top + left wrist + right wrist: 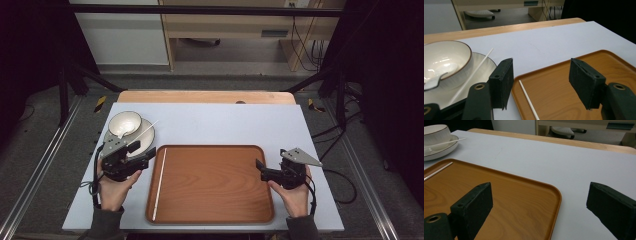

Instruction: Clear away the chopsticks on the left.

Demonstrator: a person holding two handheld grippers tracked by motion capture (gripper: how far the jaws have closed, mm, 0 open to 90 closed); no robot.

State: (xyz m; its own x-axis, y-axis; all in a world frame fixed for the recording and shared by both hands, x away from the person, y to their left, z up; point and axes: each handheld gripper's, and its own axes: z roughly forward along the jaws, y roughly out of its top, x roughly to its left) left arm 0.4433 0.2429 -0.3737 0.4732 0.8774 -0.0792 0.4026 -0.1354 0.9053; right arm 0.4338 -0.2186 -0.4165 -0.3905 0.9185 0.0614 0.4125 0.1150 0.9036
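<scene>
A white chopstick (158,183) lies along the left edge of the wooden tray (215,210), which sits on the grey tabletop (225,122). The left gripper (142,152) hovers at the tray's near-left corner, jaws spread apart with nothing between them; its own view shows the chopstick (529,101) on the tray below the gap. A second chopstick (145,131) rests across the plate (147,137) beside the white bowl (125,123), which holds a spoon (434,80). The right gripper (261,169) is held at the tray's right edge, jaws wide and empty.
</scene>
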